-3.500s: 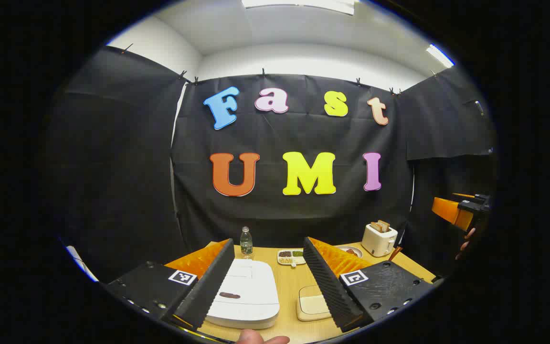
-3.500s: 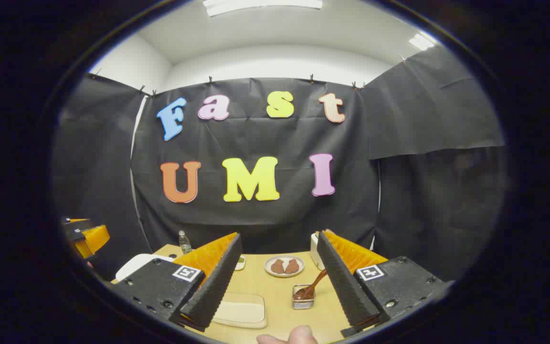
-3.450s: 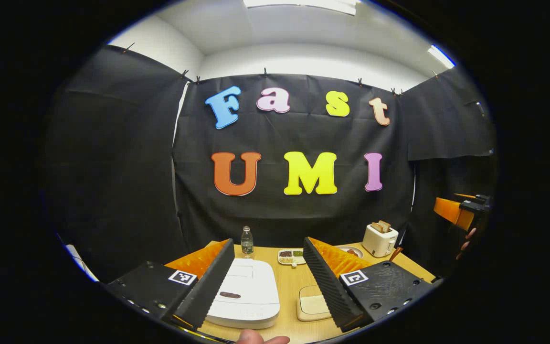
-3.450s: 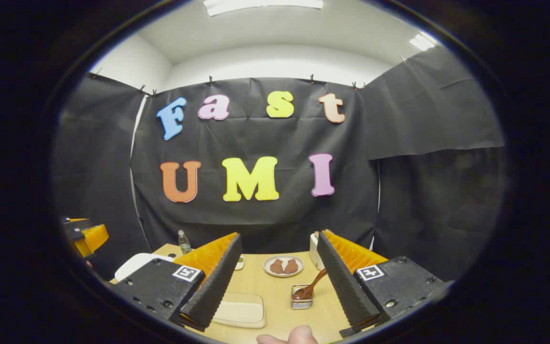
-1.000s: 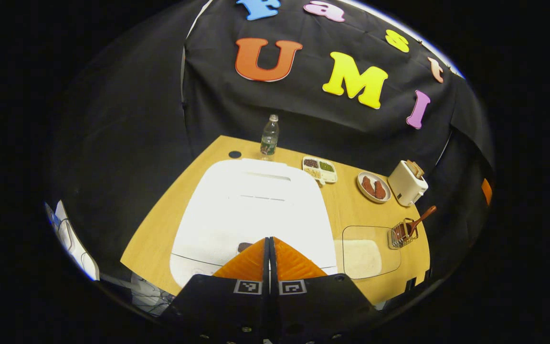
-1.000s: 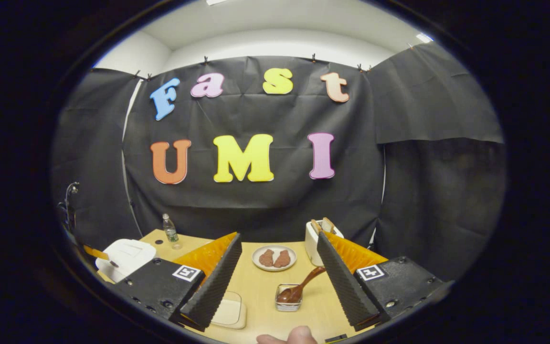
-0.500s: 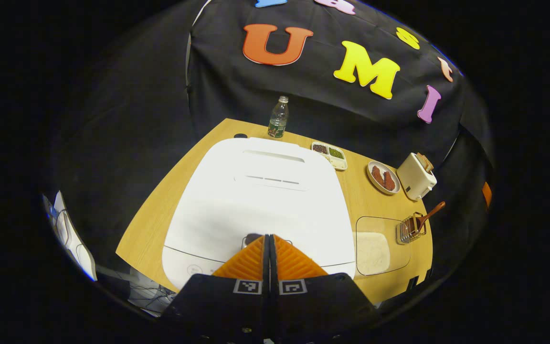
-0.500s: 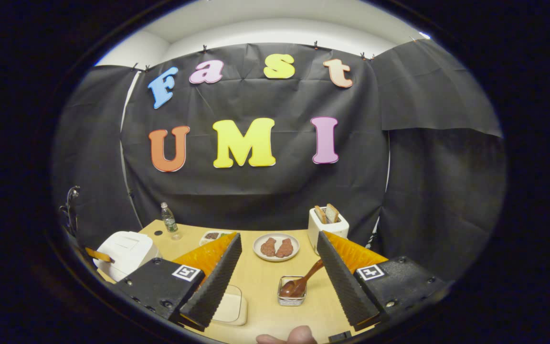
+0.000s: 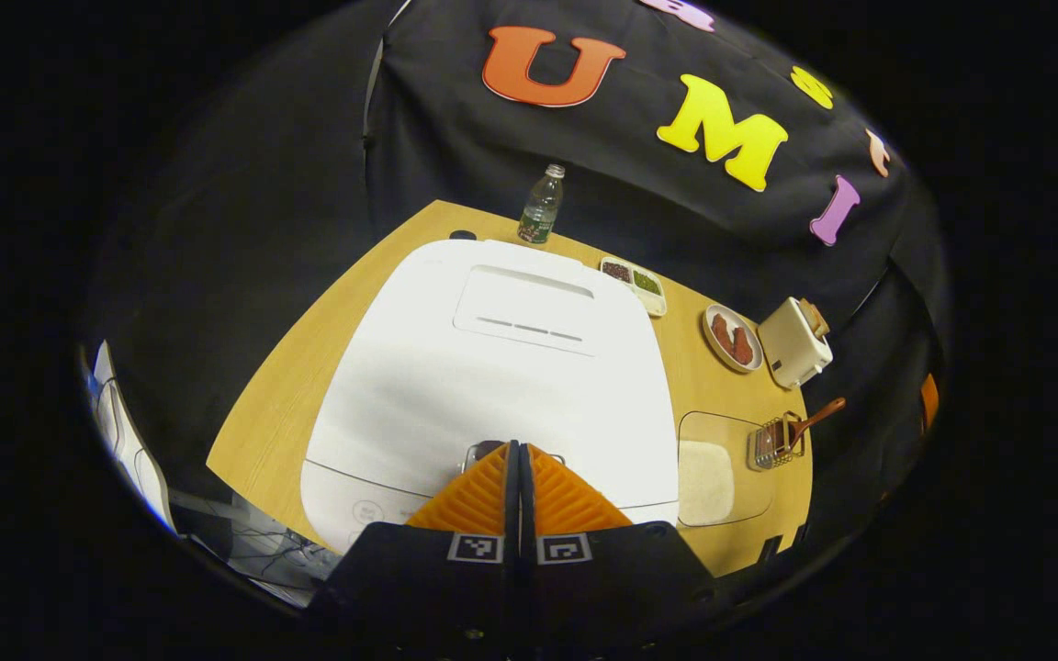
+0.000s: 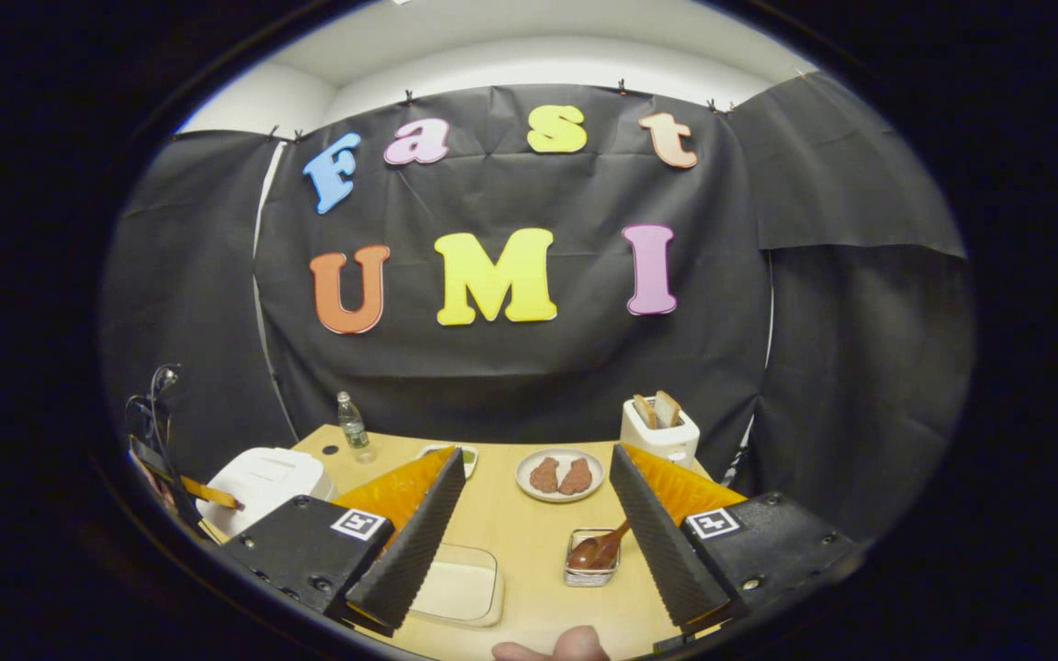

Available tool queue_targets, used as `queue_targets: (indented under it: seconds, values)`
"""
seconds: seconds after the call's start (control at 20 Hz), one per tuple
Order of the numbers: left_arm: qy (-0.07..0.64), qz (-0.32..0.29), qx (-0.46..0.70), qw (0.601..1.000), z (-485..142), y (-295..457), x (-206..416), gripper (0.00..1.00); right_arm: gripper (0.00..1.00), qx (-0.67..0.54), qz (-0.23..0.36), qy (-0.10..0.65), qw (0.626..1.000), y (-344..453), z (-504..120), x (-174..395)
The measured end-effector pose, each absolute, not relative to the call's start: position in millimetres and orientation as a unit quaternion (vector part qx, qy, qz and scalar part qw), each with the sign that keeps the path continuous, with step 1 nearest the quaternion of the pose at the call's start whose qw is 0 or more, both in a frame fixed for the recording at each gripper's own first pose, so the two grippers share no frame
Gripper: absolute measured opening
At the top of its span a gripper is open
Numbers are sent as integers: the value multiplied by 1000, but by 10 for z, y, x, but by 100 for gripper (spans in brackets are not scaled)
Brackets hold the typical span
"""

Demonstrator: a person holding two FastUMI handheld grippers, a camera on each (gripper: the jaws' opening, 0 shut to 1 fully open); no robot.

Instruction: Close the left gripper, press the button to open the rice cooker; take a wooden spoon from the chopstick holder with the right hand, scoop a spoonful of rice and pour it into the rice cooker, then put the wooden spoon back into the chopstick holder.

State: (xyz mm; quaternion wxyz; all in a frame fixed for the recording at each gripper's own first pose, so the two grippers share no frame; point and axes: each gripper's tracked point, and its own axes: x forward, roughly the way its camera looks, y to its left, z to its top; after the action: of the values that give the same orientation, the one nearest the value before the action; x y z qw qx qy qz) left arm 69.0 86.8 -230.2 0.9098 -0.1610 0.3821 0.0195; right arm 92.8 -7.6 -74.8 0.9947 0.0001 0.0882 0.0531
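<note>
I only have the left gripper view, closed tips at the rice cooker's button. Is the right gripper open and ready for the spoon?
Observer: Yes. The right gripper is open, fingers wide apart, holding nothing.
Operator: Lined up on the spoon?
Observer: Roughly. The wooden spoon stands untouched in the chopstick holder ahead, nearer its right finger.
Operator: Is the lid up?
Observer: No. Seen from the side, the rice cooker looks shut.

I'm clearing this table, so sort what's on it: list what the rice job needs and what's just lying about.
Needed:
rice cooker, lid down
its button, at the shut left claw
wooden spoon
chopstick holder
rice tray
open right claw

Lying about:
water bottle
toaster
plate
divided dish
</note>
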Motion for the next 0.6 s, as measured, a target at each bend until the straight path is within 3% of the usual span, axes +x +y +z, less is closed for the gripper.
queue_targets:
  seconds: [0.35,0.4,0.45,0.5,0.6]
  values:
    - [256,48,-125,957,-1521,946,847,2,100,7,51,79,996,-215,-697,811]
    - [230,44,-108,966,-1361,906,903,9,100,10,50,75,996,-245,-666,801]
    - [206,41,-89,974,-1212,876,956,29,100,11,47,70,996,-279,-636,802]
    - [189,46,-64,979,-1124,893,1024,39,99,10,45,68,997,-311,-612,811]
    - [158,63,-16,985,-957,924,1133,74,99,11,40,66,997,-387,-609,819]
